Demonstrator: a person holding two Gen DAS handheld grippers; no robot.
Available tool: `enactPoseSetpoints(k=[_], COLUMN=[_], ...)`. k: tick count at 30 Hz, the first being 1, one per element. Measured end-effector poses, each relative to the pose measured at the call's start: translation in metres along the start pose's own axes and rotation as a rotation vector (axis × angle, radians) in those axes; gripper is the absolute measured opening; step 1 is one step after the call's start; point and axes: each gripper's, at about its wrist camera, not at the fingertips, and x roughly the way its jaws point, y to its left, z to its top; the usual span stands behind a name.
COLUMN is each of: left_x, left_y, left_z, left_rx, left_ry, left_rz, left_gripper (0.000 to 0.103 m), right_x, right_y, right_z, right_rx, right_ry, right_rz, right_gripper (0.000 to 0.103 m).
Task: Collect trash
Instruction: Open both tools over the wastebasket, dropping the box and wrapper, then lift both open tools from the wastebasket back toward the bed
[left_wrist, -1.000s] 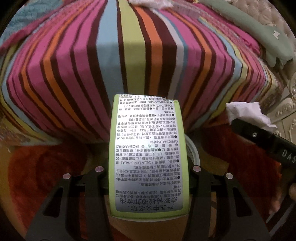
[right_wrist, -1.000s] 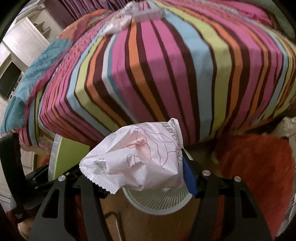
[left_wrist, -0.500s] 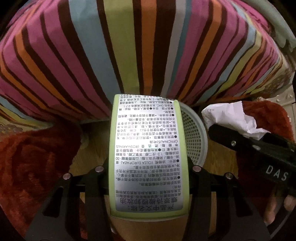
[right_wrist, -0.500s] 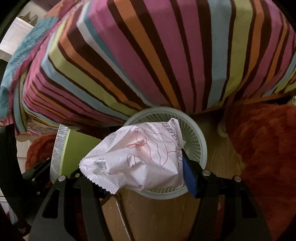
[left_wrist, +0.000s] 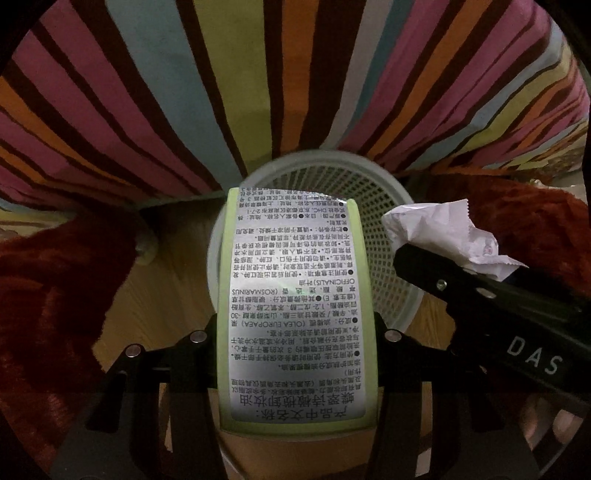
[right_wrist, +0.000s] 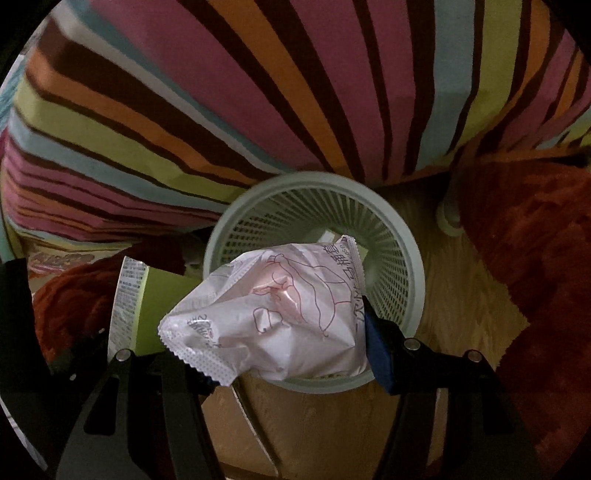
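Green labelled box (left_wrist: 297, 317) clamped in left hand-held gripper (left_wrist: 295, 334), white crumpled wrapper (right_wrist: 273, 314) clamped in right hand-held gripper (right_wrist: 284, 354). Mesh wastebasket (right_wrist: 415, 280) just ahead, below both. Pickup done; release into basket left.

Two wrist fisheyes, close above, facing down, both sharing the mesh basket (left_wrist: 384, 221) (right_wrist: 406, 266).

basket (left_wrist: 391, 229) floor hidden by green box (left_wrist: 295, 314), wrapper (right_wrist: 280, 314) covering basket contents
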Motion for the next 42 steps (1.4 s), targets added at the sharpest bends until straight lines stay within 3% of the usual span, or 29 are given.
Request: enactPoseSetpoints(k=[12,13,14,15,16,17,23,33,42], left_x=[0.032,0.036,0.038,0.04,0.041,0.042,0.04,0.036,0.019], left_y=[-0.008,-0.007,-0.005,-0.004,-0.003,-0.002,0.0,0.01,0.013], left_z=[0.007,0.007,0.007,0.007,0.007,0.008,0.007,0.008,0.005], left_rx=[0.011,0.003,-0.006,-0.015,-0.021,-0.025,-0.034,-0.082,-0.09], left_ry=[0.076,0.091,0.099,0.101,0.1,0.1,0.086,0.076,0.02], left_rz=[0.011,0.008,0.01,0.017,0.014,0.007,-0.006,-0.001,0.009], left_gripper=[0.05,0.057,0.074,0.08,0.081,0.081,0.081,0.081,0.081], right_x=[0.026,0.029,0.033,0.036,0.038,0.038,0.035,0.035,0.016], right_y=[-0.008,-0.009,-0.01,-0.013,-0.015,-0.017,-0.03,-0.028,-0.026], right_z=[0.004,0.004,0.004,0.004,0.004,0.003,0.005,0.003,-0.001], right_rx=[0.052,0.057,0.065,0.074,0.083,0.095,0.144,0.117,0.105], right_ry=[0.066,0.08,0.099,0.113,0.117,0.115,0.102,0.094,0.018], right_rz=[0.0,0.008,0.013,0.009,0.001,-0.003,0.008,-0.003,0.01], right_gripper=[0.061,0.062,0.066,0.082,0.088,0.092,0.092,0.092,0.092])
